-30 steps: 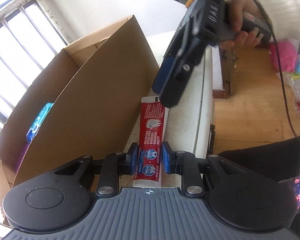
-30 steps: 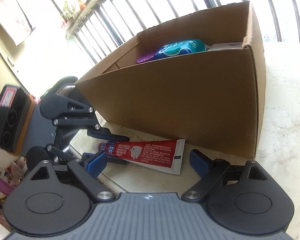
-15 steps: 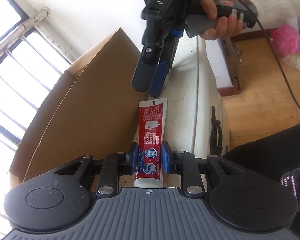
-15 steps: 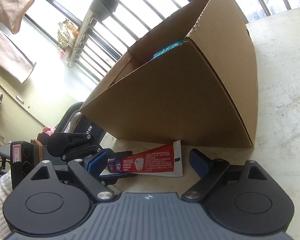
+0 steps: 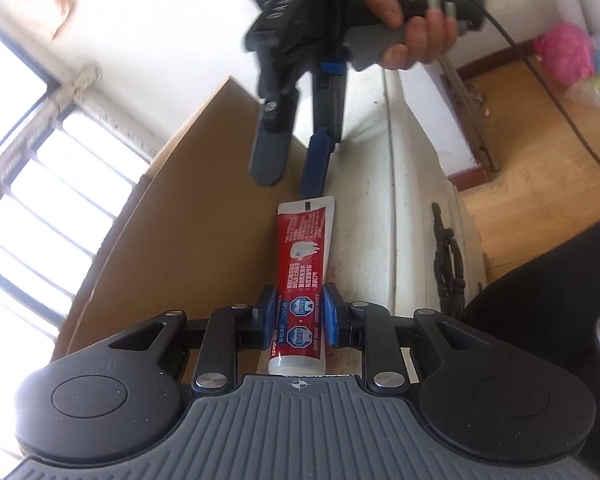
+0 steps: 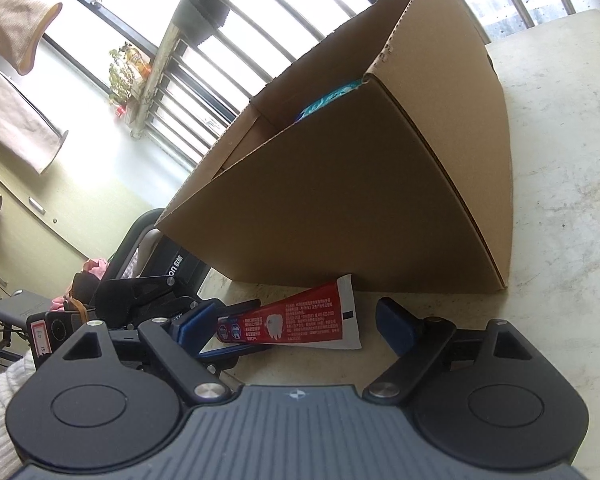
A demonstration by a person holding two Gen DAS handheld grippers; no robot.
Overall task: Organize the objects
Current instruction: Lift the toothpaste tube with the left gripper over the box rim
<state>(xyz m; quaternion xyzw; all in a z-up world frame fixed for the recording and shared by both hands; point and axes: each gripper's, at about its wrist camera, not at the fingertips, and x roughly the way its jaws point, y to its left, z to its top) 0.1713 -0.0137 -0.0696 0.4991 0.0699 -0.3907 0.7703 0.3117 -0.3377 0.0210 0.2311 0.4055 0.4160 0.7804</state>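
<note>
A red toothpaste tube lies along the foot of a cardboard box on the white table. My left gripper is shut on the tube's cap end. My right gripper hangs open and empty just beyond the tube's flat end. In the right wrist view the tube lies across between my open right gripper's fingers, with the left gripper's blue pads on its far end. The box holds a teal packet.
The white table stretches to the right of the box. Its edge drops to a wooden floor with pink and blue bags. Window bars stand behind the box.
My right gripper has swung from over the tube's middle to beyond its flat end and turned more upright. The left gripper has kept its hold on the tube and tilted upward.
</note>
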